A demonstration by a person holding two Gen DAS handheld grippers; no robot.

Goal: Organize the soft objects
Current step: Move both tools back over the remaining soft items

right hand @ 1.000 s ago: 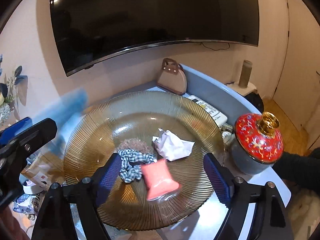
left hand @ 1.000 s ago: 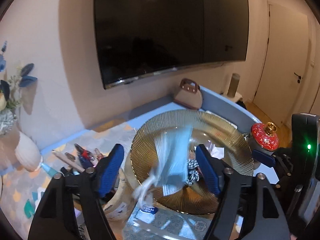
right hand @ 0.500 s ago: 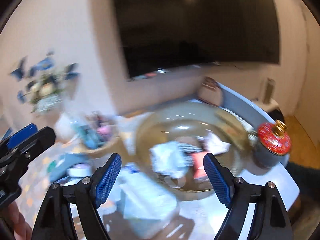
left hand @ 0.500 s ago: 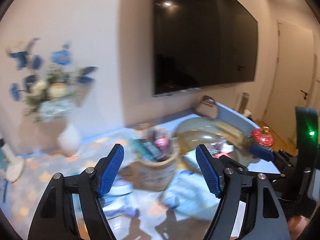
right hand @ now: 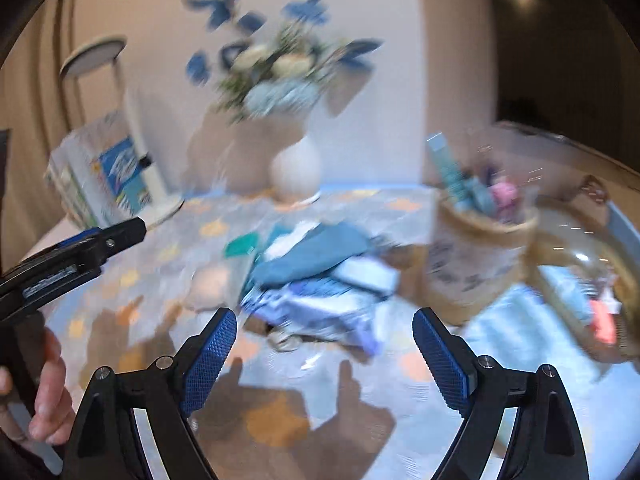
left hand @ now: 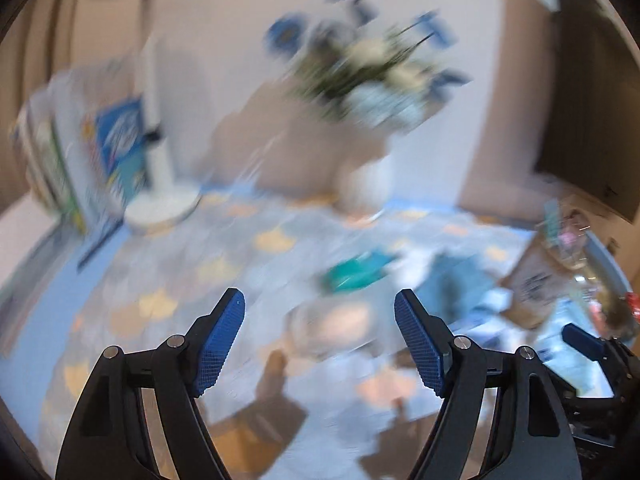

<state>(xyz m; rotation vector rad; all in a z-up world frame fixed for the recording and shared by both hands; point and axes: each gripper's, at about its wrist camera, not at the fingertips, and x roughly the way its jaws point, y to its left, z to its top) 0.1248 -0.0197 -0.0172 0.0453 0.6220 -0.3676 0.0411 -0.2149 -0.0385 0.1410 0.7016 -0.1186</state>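
Both views are motion-blurred. A heap of soft packets and a blue cloth lies on the patterned tablecloth; it shows in the left wrist view too. A teal packet and a pale round pouch lie beside it; the pouch also shows in the right wrist view. My left gripper is open and empty above the cloth, short of the pouch. My right gripper is open and empty just before the heap. The gold glass plate holds a pink packet at the right.
A burlap-wrapped cup full of tubes stands between heap and plate. A white vase of blue flowers stands at the back. A white stand and a boxed pack are at the far left.
Both grippers have swung left from the gold plate to the heap on the tablecloth. Both stay open and empty.
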